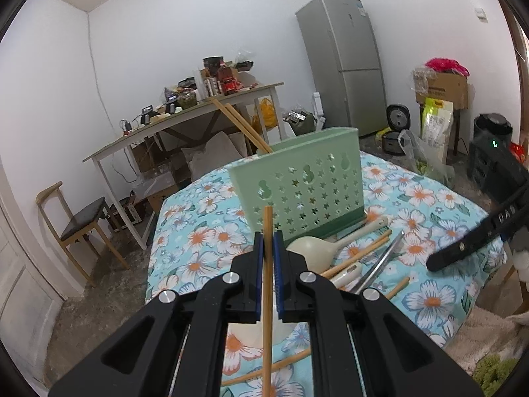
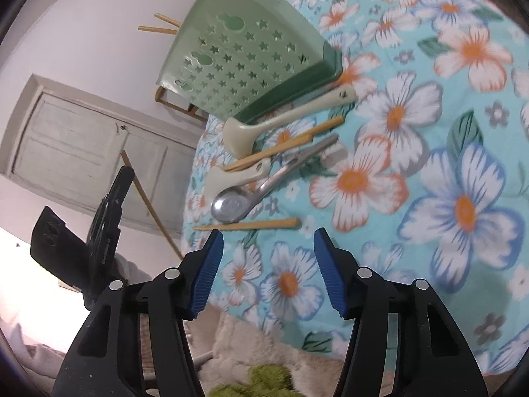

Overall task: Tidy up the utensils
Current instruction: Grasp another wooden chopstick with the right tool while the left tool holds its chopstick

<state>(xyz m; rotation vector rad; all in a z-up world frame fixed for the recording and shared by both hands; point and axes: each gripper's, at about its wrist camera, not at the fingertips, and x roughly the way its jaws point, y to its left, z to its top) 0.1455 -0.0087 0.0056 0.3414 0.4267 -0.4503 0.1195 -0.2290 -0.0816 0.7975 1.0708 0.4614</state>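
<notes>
My left gripper (image 1: 268, 243) is shut on a wooden chopstick (image 1: 267, 297), which stands upright between the blue pads in front of the pale green star-holed utensil holder (image 1: 304, 185). Two chopsticks (image 1: 241, 122) lean out of the holder's left end. At its foot lie a cream ladle (image 1: 310, 248), a small cream spoon (image 2: 238, 175), a metal spoon (image 2: 231, 206) and loose chopsticks (image 2: 284, 142). My right gripper (image 2: 267, 233) is open with nothing between its pads. Just beyond its tips a single chopstick (image 2: 251, 225) lies flat on the cloth.
The utensils rest on a turquoise flowered tablecloth (image 2: 429, 172). A fluffy beige and green textile (image 2: 264, 377) lies below the near table edge. Beyond the table stand a cluttered white desk (image 1: 185, 115), a wooden chair (image 1: 79, 225) and a grey fridge (image 1: 347, 63).
</notes>
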